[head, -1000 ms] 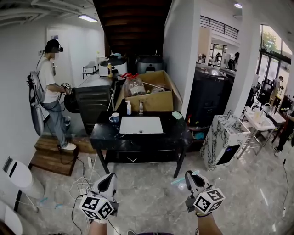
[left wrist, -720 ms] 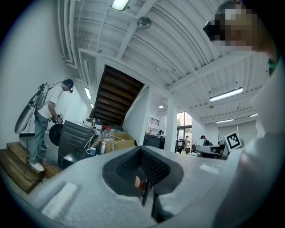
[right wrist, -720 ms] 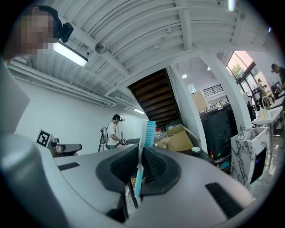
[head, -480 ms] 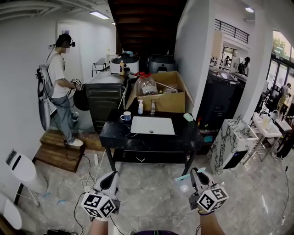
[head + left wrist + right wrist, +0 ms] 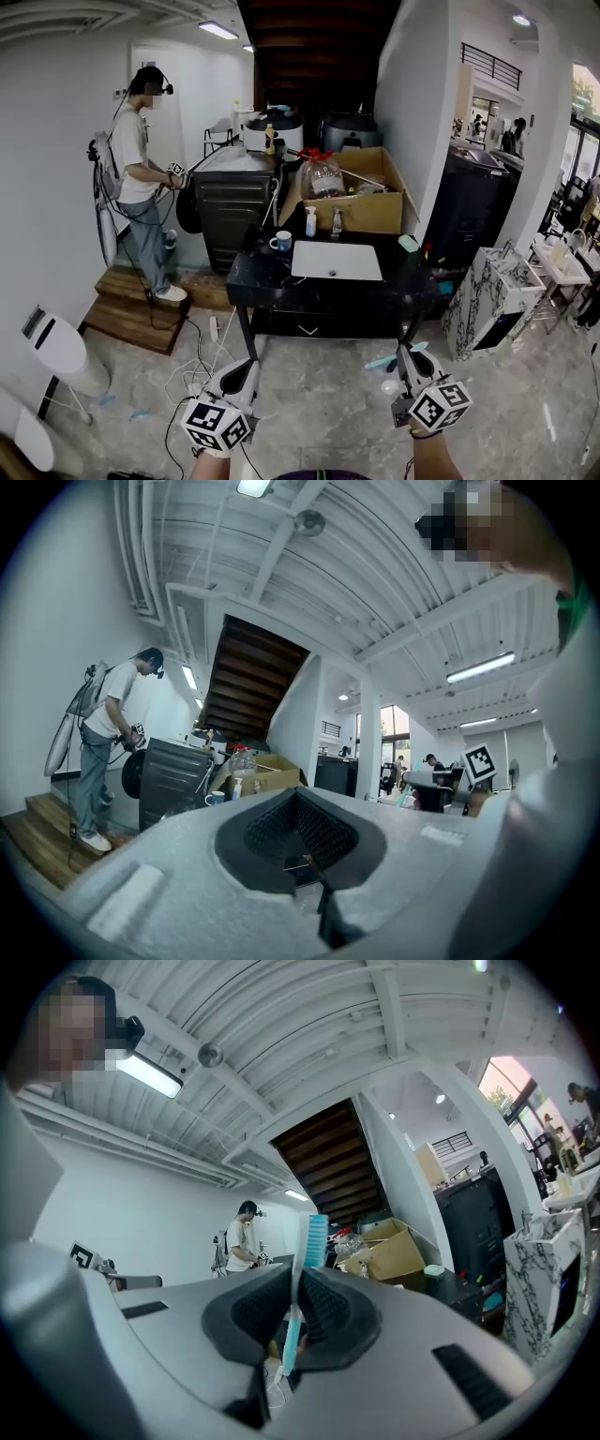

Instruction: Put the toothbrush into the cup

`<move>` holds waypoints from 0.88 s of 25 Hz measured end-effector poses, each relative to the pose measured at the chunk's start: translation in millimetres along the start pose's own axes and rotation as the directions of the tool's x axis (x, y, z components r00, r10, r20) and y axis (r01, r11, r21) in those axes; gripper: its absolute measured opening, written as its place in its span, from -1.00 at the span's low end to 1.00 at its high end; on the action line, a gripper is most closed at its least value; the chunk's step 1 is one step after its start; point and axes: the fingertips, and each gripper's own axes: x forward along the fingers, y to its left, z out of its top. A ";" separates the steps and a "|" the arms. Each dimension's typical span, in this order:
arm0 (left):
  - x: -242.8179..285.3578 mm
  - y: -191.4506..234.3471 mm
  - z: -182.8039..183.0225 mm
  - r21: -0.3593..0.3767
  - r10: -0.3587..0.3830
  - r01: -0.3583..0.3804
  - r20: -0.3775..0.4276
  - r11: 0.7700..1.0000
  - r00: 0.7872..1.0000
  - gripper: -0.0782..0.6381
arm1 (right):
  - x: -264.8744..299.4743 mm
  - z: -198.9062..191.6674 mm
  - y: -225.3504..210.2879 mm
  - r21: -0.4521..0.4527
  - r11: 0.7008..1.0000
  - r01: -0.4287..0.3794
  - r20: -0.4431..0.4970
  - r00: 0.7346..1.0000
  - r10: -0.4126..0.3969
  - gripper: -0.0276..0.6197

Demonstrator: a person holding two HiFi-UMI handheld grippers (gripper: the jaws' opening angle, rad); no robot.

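A white cup (image 5: 281, 242) with a blue band stands on the black table (image 5: 258, 277), left of the white sink basin (image 5: 336, 261). It shows small and far off in the left gripper view, as the cup (image 5: 216, 798). My right gripper (image 5: 405, 354) is shut on a light blue toothbrush (image 5: 380, 361), low in the head view and well short of the table. In the right gripper view the toothbrush (image 5: 315, 1238) stands bristles up between the pads of the right gripper (image 5: 293, 1283). My left gripper (image 5: 246, 366) is shut and holds nothing; in its own view the left gripper (image 5: 300, 799) has its pads meeting.
A person (image 5: 141, 178) stands on a wooden step (image 5: 131, 314) at the left. Behind the basin are two small bottles (image 5: 310, 222) and a cardboard box (image 5: 361, 206). A green soap (image 5: 408, 243) lies on the table's right. Cables (image 5: 202, 361) run over the floor; a marble-patterned cabinet (image 5: 487, 300) stands right.
Both grippers and the head view have come closer to the black table, which now looks larger and further right. The toothbrush stays clamped in the right gripper.
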 end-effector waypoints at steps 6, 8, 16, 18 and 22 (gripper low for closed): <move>-1.4 17.1 -4.3 0.001 -0.038 0.038 -0.026 0.999 0.999 -0.74 | 20.0 -5.7 20.5 -0.014 1.000 0.003 -0.010 1.000 -0.003 -0.84; -1.7 25.3 -11.0 -0.005 -0.043 0.043 -0.042 0.999 0.998 -0.74 | 23.9 -9.0 25.4 -0.020 1.000 0.006 -0.019 1.000 -0.006 -0.84; 7.0 44.1 -22.6 -0.051 -0.042 0.040 -0.044 0.998 0.998 -0.74 | 37.0 -20.6 23.5 -0.030 0.999 0.012 -0.059 0.998 -0.014 -0.84; 11.1 49.8 -27.0 -0.068 -0.040 0.036 -0.053 0.997 0.998 -0.74 | 45.5 -24.9 20.2 -0.024 1.000 0.009 -0.069 0.998 -0.011 -0.84; 21.1 62.0 -27.5 -0.080 -0.023 0.018 -0.062 0.997 0.998 -0.74 | 74.9 -25.2 12.0 -0.019 1.000 -0.019 -0.072 0.997 0.018 -0.84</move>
